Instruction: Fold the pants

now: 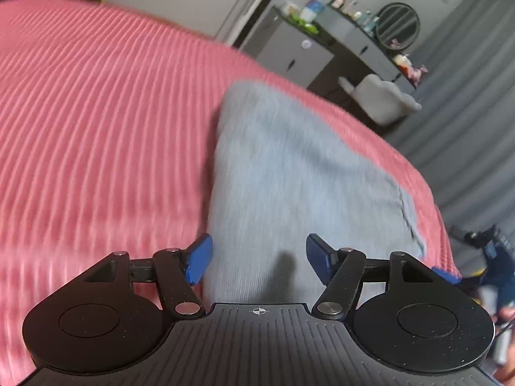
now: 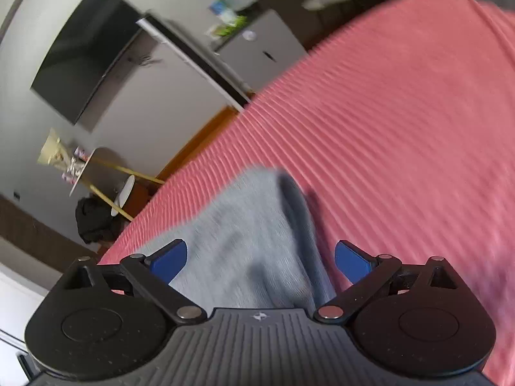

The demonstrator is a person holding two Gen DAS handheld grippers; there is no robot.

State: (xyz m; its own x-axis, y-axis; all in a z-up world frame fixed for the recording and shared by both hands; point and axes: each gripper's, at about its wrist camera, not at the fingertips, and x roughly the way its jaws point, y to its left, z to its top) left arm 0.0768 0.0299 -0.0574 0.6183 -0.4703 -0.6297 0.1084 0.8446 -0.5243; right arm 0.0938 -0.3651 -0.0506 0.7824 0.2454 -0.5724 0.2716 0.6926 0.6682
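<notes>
- Pink ribbed bedspread (image 1: pixel 106 122) covers the bed, with grey cabinets (image 1: pixel 299 54) and a round mirror (image 1: pixel 397 25) beyond it.
- Grey pants (image 1: pixel 289 177) lie folded on the bedspread, near its right edge in the left wrist view.
- Left gripper (image 1: pixel 259 259) hangs over the pants, blue pads apart, nothing clamped.
- Right gripper (image 2: pixel 260 262) stands spread wide above the pants, empty too; both views are blurred.

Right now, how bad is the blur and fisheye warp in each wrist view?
Left wrist: motion smear across the pink ribbed bedspread and the grey pants; the left gripper itself is sharp; the dresser bends at the edge. Right wrist: the pants are smeared, the bedspread's ridges are crisper at centre, the dark wall screen is tilted and curved.
</notes>
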